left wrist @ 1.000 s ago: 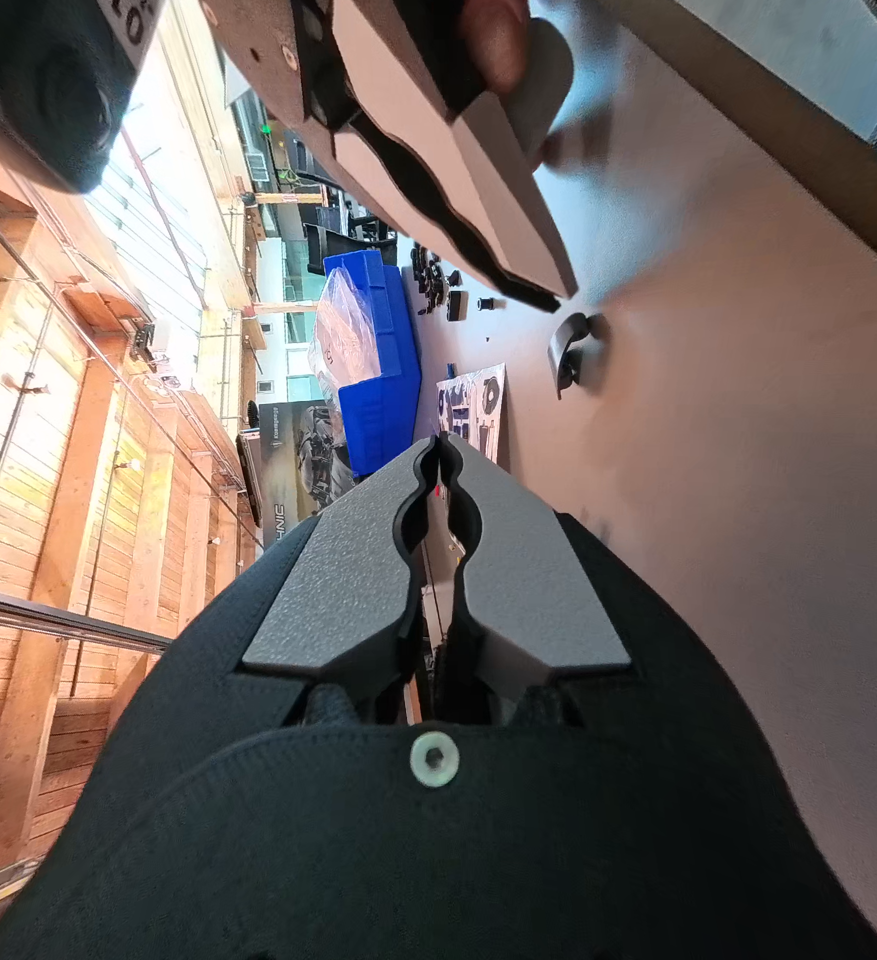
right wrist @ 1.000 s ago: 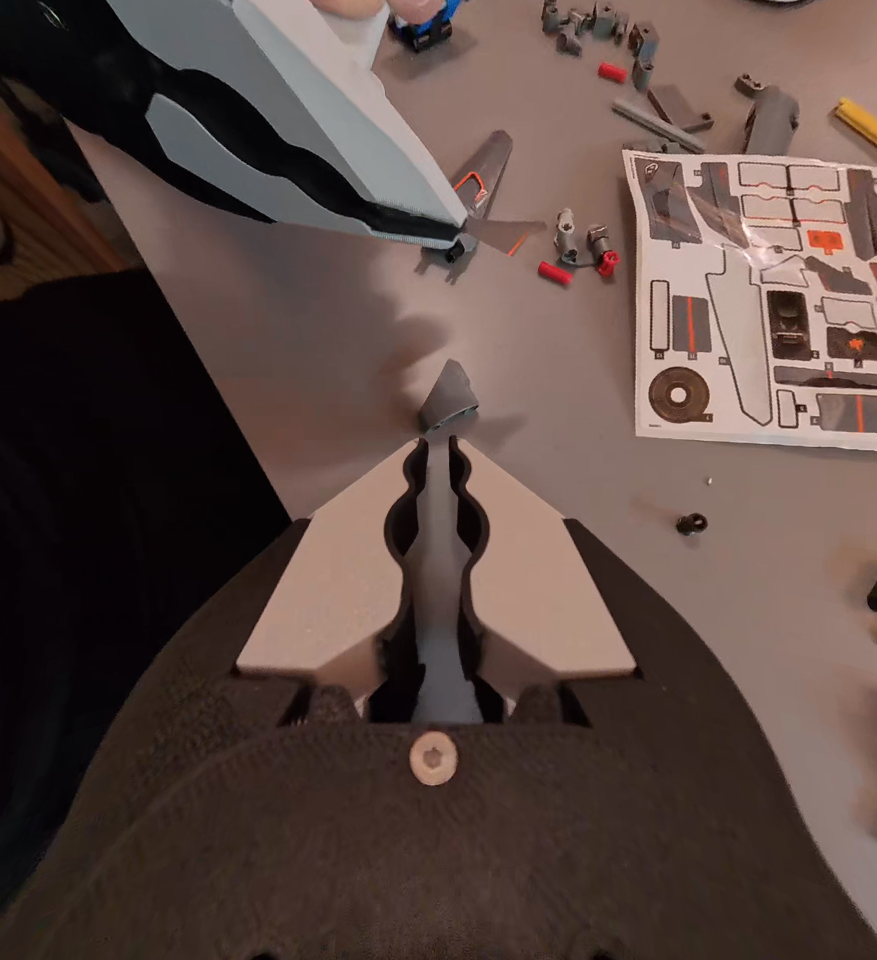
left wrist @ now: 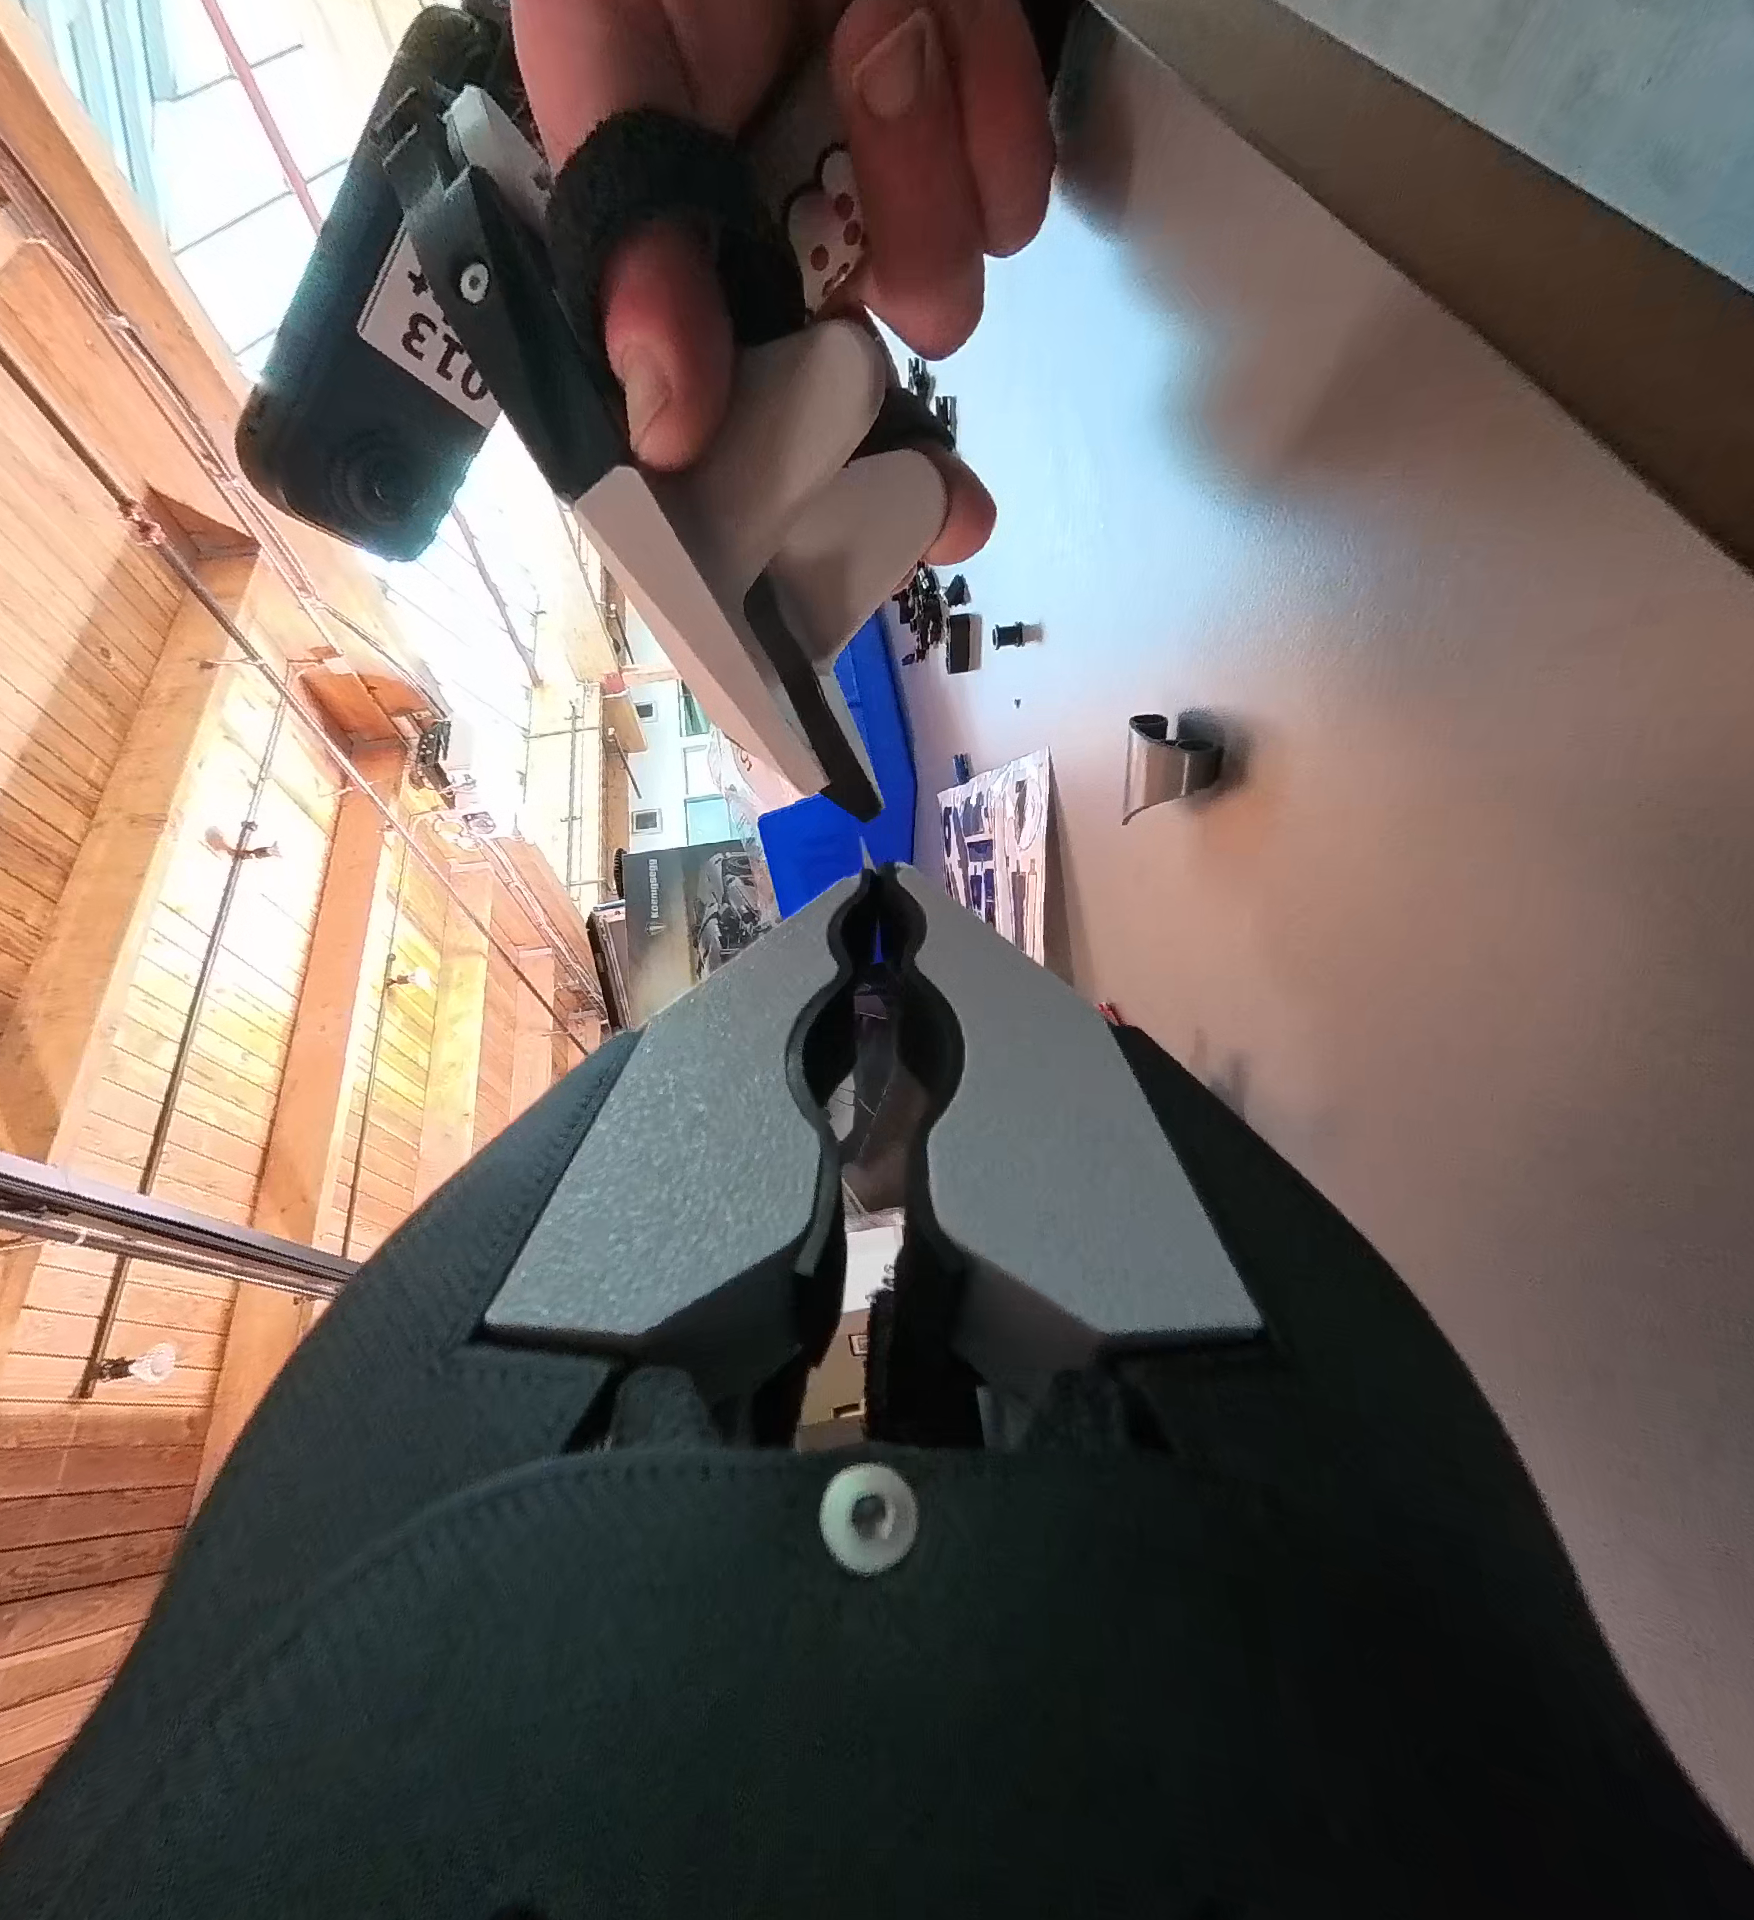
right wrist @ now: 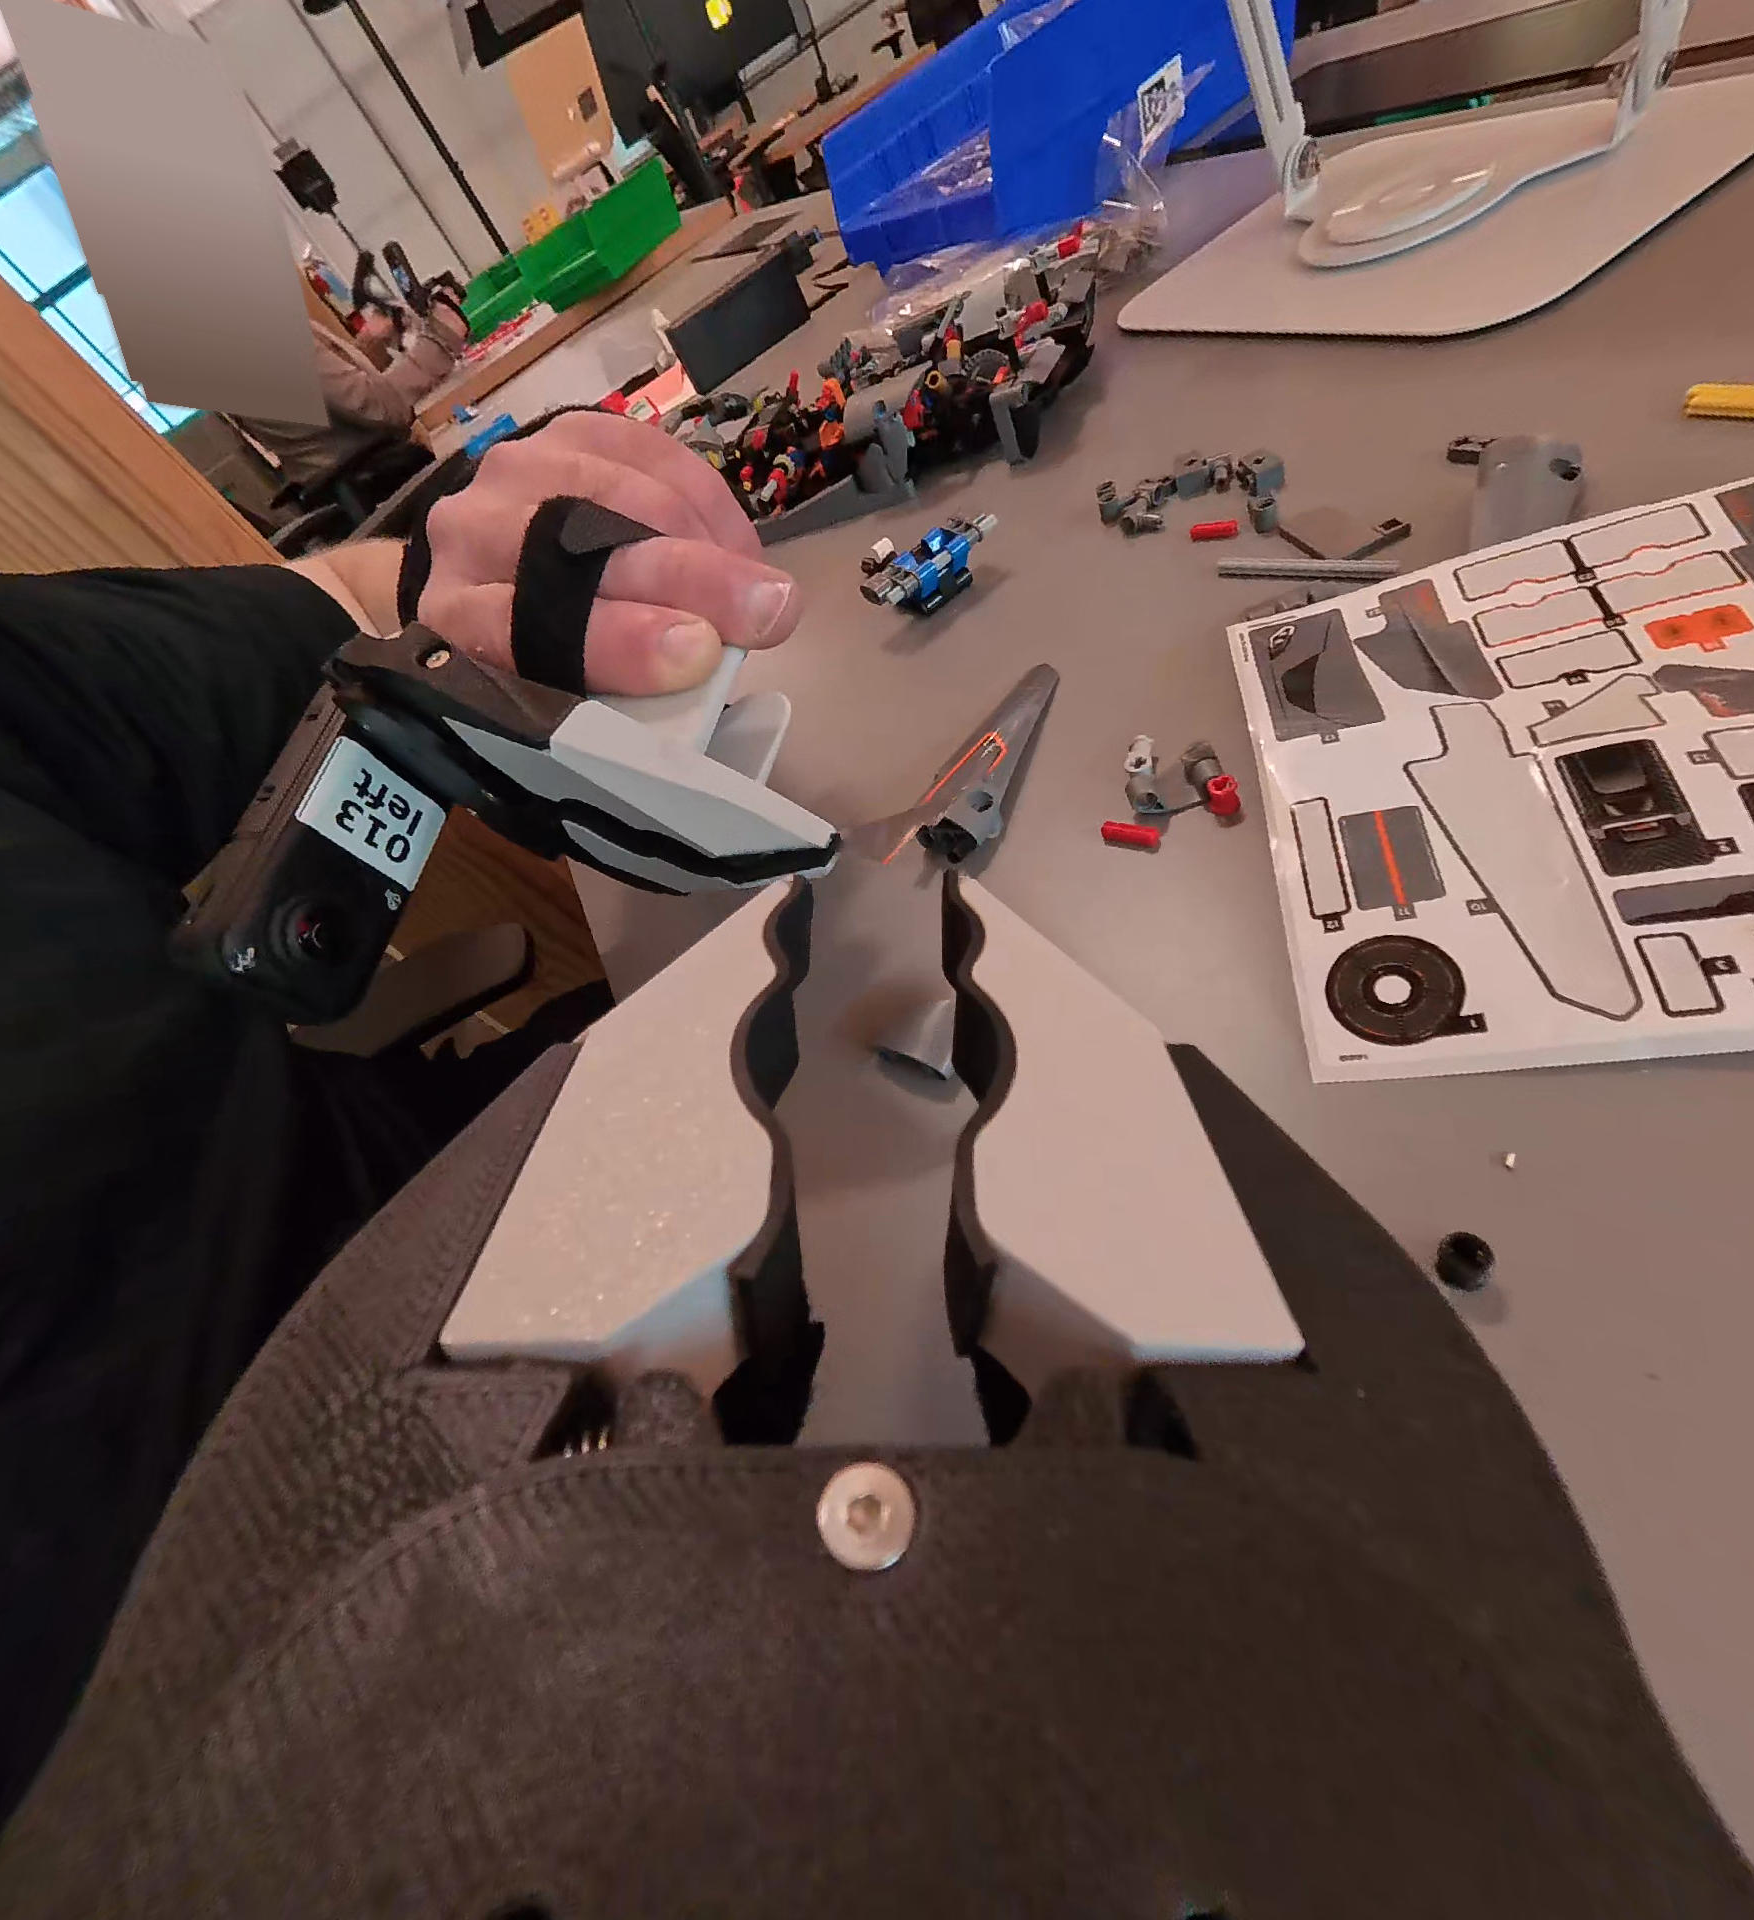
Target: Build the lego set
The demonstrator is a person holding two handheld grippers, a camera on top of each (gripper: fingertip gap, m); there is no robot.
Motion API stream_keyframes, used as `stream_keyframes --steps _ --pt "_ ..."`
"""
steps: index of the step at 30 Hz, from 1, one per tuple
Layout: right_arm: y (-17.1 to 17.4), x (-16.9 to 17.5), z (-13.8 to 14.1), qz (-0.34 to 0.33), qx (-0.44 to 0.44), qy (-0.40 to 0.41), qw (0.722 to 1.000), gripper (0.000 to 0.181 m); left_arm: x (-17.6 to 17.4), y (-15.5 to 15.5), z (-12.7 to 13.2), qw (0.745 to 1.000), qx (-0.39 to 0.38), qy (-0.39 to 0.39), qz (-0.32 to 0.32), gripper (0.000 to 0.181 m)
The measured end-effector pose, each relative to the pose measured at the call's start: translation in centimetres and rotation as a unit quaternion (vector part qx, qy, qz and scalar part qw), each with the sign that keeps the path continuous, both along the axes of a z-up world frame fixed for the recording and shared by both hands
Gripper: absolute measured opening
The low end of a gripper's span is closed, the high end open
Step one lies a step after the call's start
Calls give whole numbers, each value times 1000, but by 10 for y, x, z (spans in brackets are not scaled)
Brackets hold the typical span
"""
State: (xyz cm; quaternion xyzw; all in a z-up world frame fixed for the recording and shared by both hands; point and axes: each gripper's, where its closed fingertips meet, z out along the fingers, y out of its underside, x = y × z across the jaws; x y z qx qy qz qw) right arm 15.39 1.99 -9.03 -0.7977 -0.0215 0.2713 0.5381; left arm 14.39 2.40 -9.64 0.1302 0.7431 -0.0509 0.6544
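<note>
Two claws | left claw (left wrist: 878, 883) pinched closed, empty | right claw (right wrist: 875, 881) spread wide over grey piece (right wrist: 920, 1042)

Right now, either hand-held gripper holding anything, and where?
Left hand-held gripper pinches a thin sticker by its end. Right hand-held gripper is open, empty.

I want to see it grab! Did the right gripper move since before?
Yes, forward: the right gripper, with jaws open, now straddles the small grey piece, which lay just beyond its tips before.

A white printed label (right wrist: 371, 817) sits on the left gripper's (right wrist: 819, 850) camera housing.
</note>
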Motion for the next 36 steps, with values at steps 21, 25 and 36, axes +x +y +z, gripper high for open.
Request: stream_keyframes --steps 21,25,36 --pt "-8 2 8 -26 80 -438 895 8 2 -8 2 987 -123 103 2 0" --pt "-6 -4 3 -16 90 -553 828 5 1 -10 1 985 -128 117 3 0" --pt "-15 19 -34 15 23 -513 858 2 -5 -18 -26 979 -96 177 21 0"
